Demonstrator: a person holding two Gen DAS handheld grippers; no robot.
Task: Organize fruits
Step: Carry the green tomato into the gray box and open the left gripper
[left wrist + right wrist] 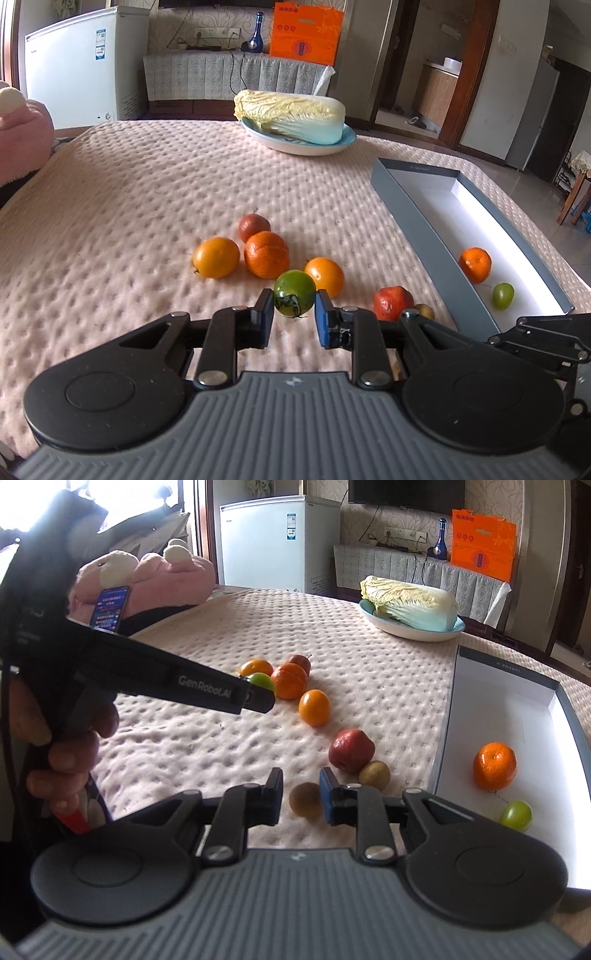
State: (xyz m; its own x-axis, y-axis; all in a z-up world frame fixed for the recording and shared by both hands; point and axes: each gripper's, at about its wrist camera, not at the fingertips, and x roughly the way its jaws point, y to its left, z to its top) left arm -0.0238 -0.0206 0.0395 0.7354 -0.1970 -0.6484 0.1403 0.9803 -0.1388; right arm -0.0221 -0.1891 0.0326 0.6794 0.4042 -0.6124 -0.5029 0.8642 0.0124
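My left gripper [294, 295] is shut on a green round fruit [294, 293], held just above the pink cloth. The right wrist view shows the same gripper [263, 696] with that fruit [261, 680], and a person's hand [70, 753] on its handle. Behind it lie three oranges [216, 257] [266, 254] [325, 276] and a dark red fruit [254, 227]. My right gripper [301, 773] is shut with nothing gripped; a small brown fruit [304, 799] lies on the cloth beyond its tips. A red fruit [351, 750] and another brown one [374, 775] sit nearby.
A grey box [443, 720] with a white inside stands at the right, holding an orange [495, 766] and a green fruit [516, 815]. A cabbage [291, 116] rests on a plate [295, 147] at the back. A pink plush [147, 579] and a phone [110, 607] lie far left.
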